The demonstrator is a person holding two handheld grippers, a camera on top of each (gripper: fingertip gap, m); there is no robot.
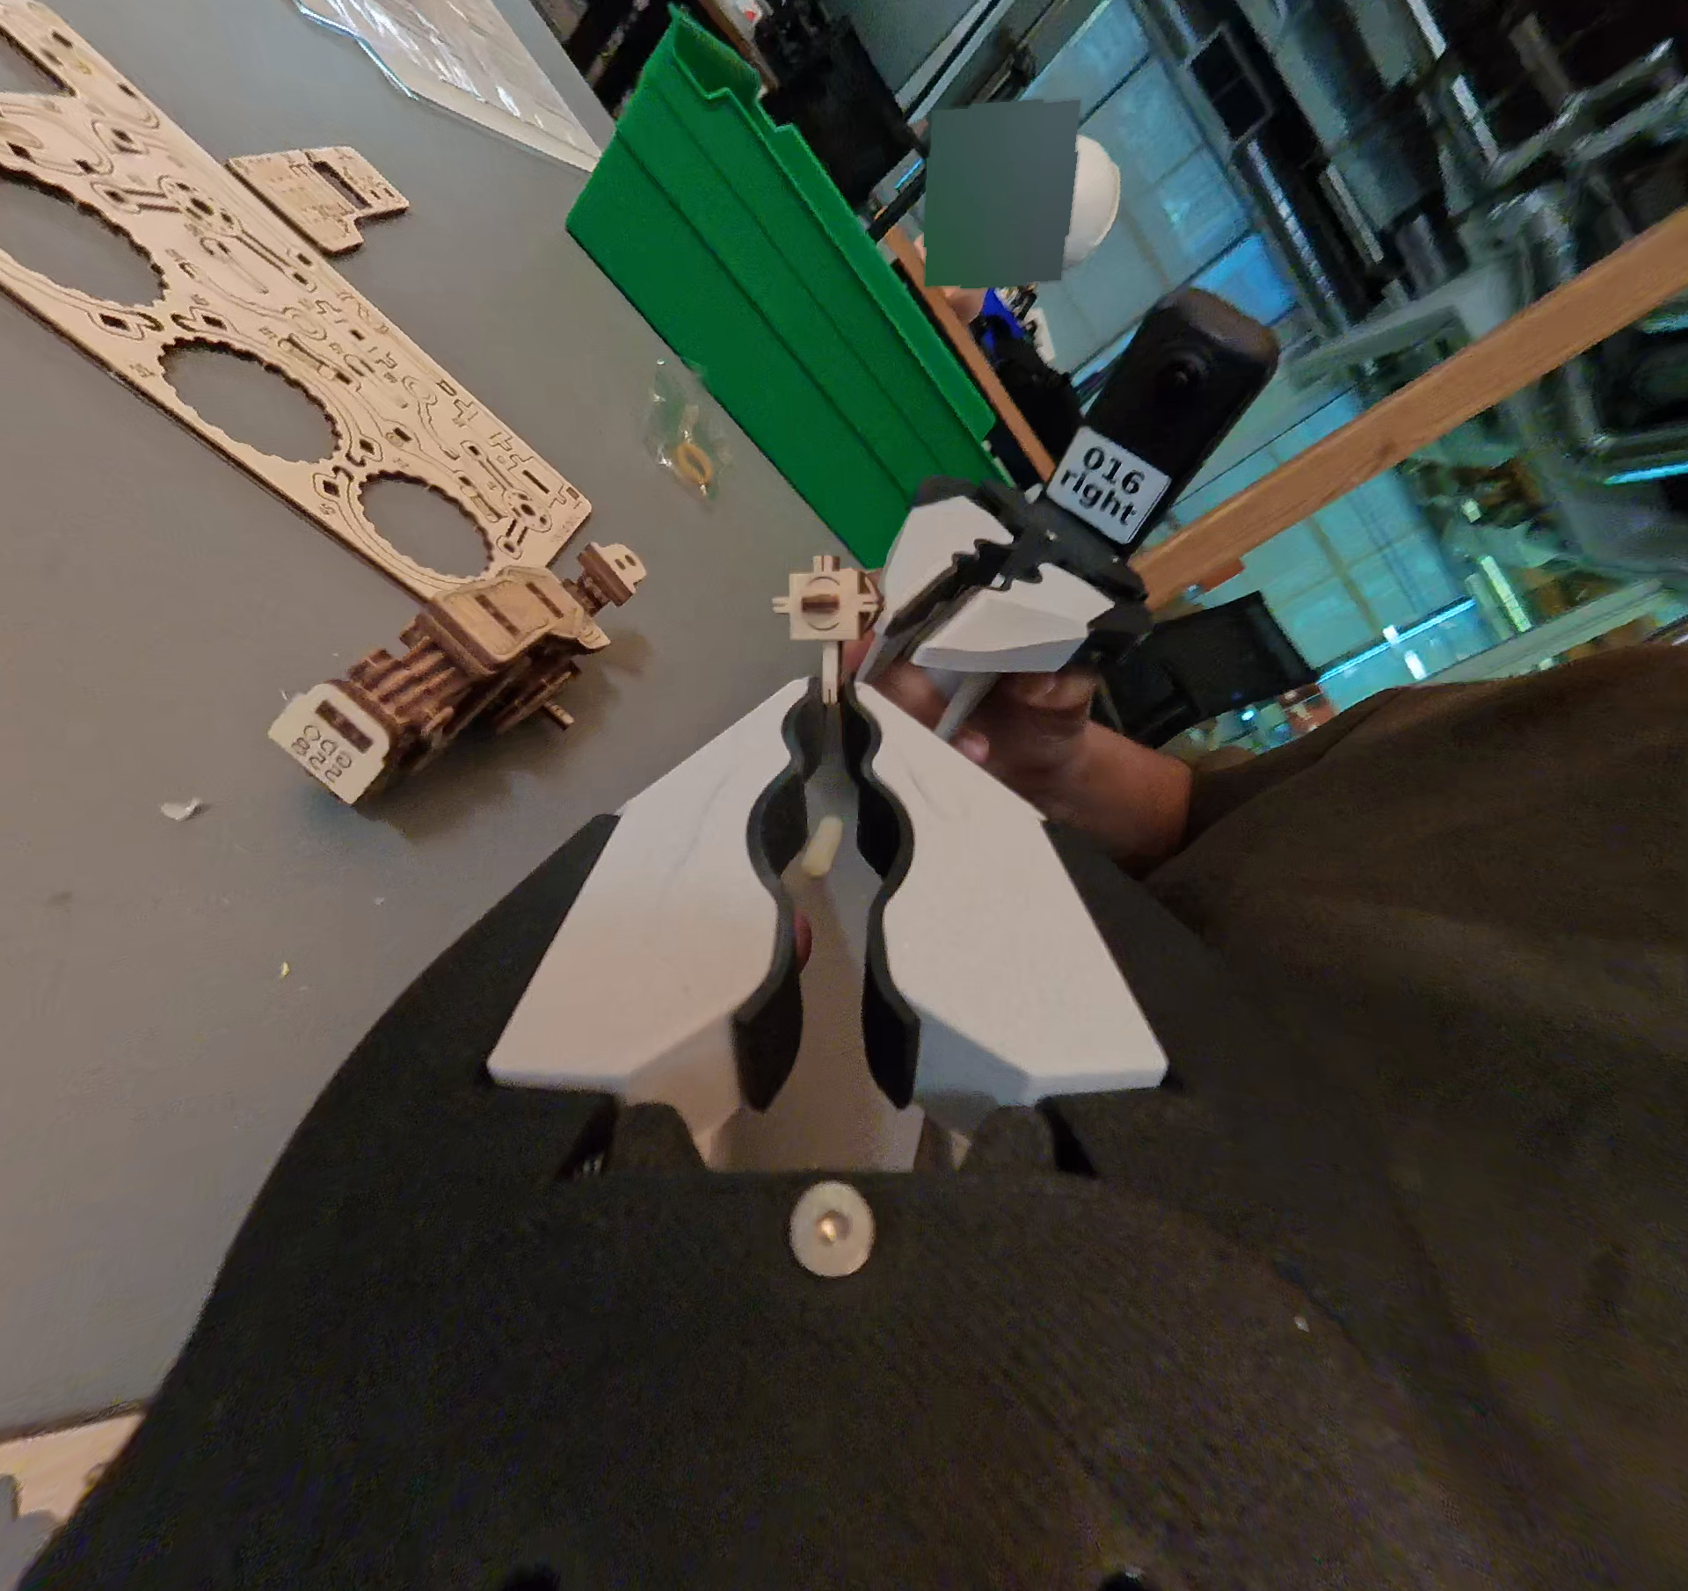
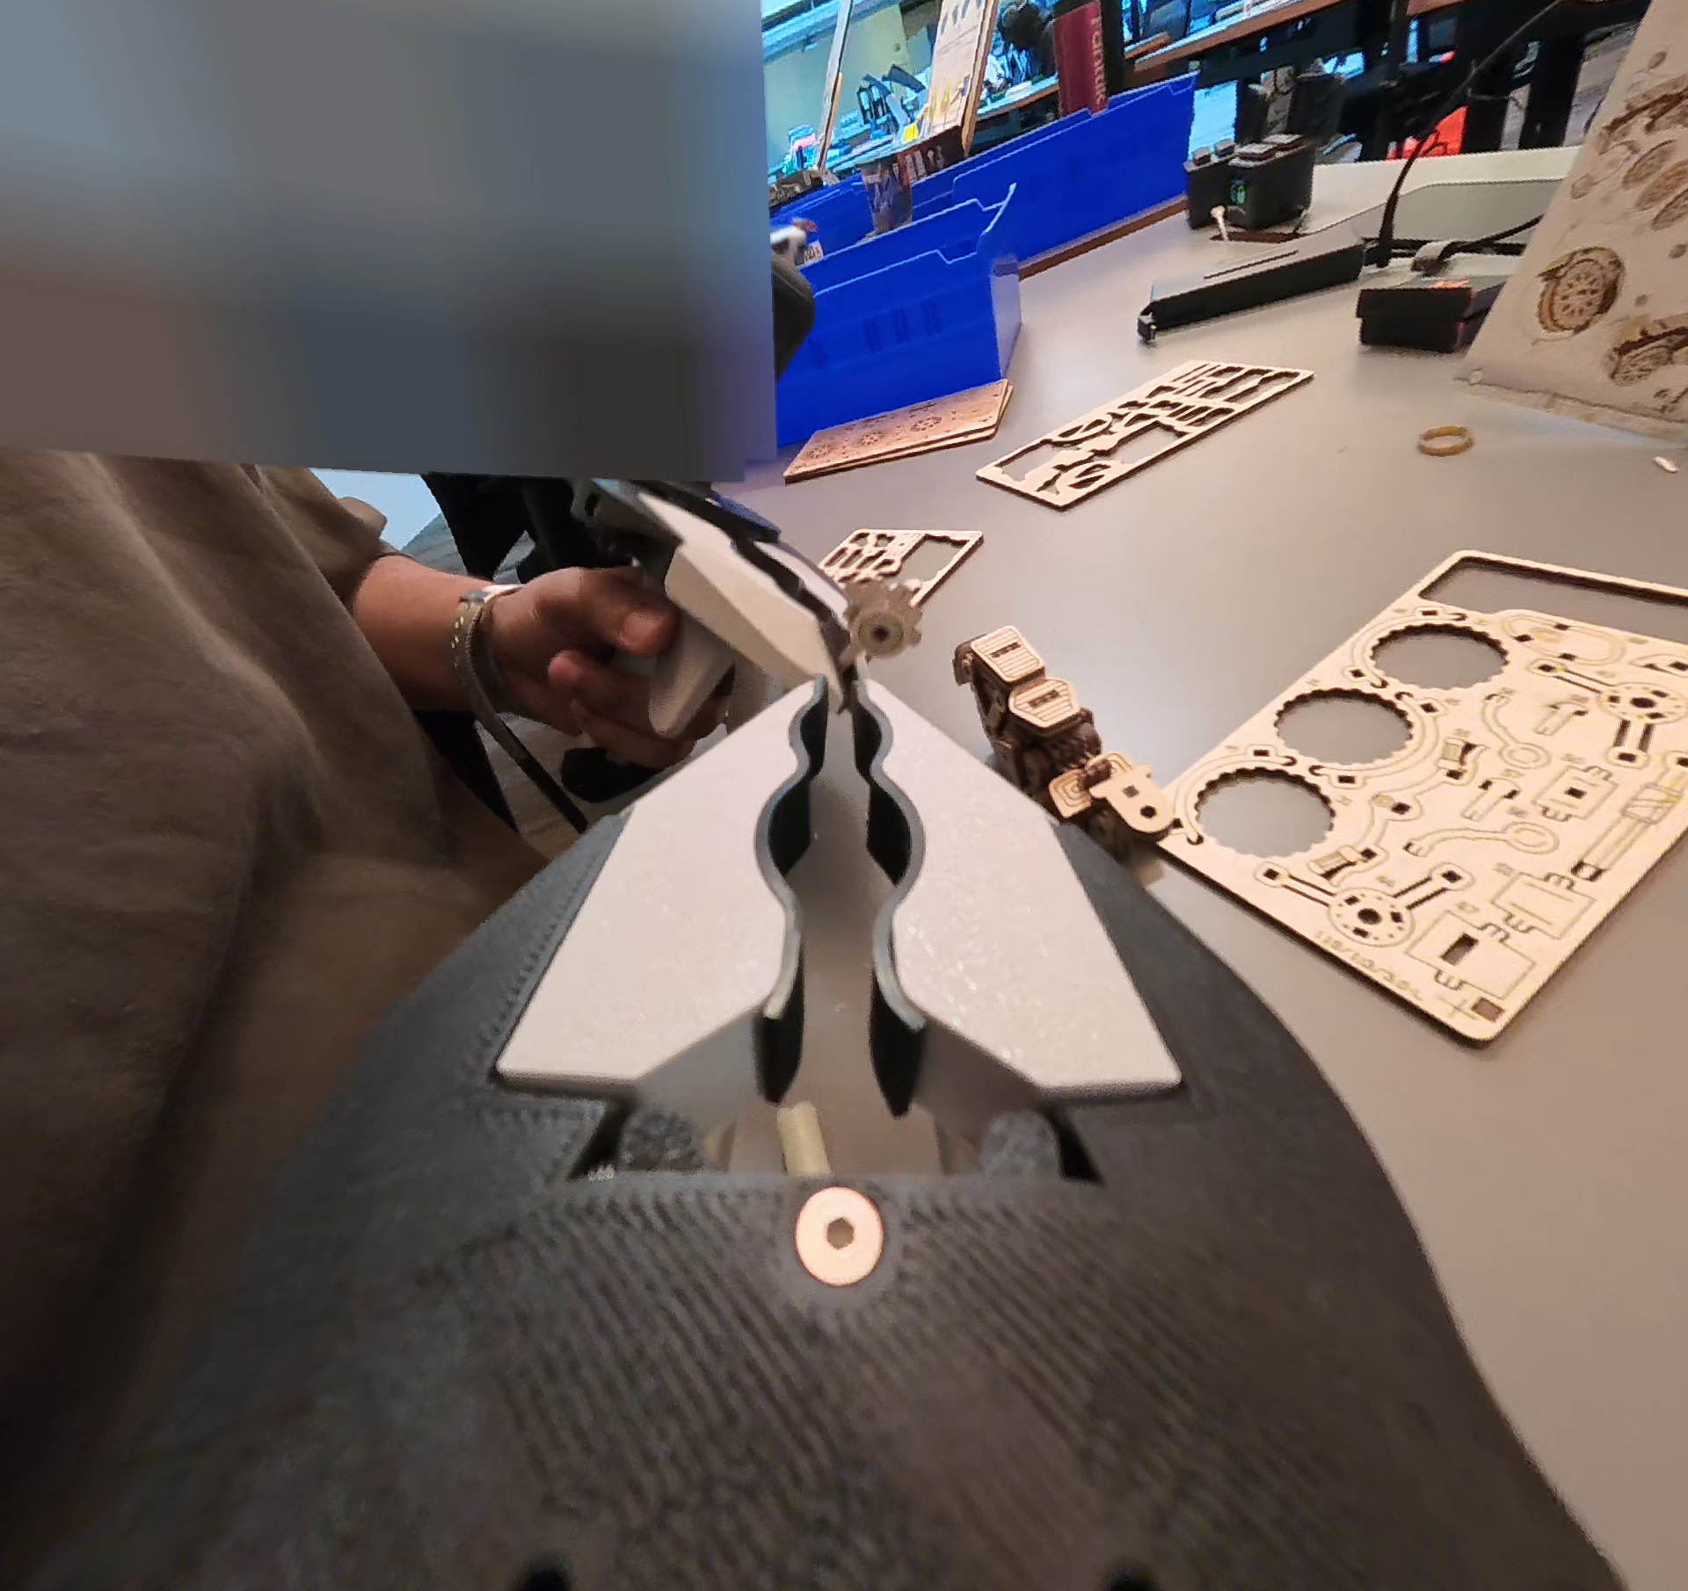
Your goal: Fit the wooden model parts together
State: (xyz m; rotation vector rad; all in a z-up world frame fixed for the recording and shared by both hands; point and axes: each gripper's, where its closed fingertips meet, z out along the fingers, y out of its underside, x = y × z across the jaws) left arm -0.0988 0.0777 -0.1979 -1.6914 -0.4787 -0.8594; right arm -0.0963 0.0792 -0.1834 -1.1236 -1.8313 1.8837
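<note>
In the left wrist view my left gripper (image 1: 829, 696) has its jaws closed on the thin stem of a small wooden cross piece (image 1: 825, 605), held up above the grey worktop (image 1: 137, 954). My right gripper (image 1: 881, 634) crowds in just beside it. In the right wrist view my right gripper (image 2: 836, 693) is pinched nearly shut — whether it holds anything I cannot tell — tip to tip with the left one, which carries the small toothed wheel (image 2: 880, 625). The half-built model (image 2: 1050, 725) waits on the worktop. I should keep the stem steady and push straight — not twist.
</note>
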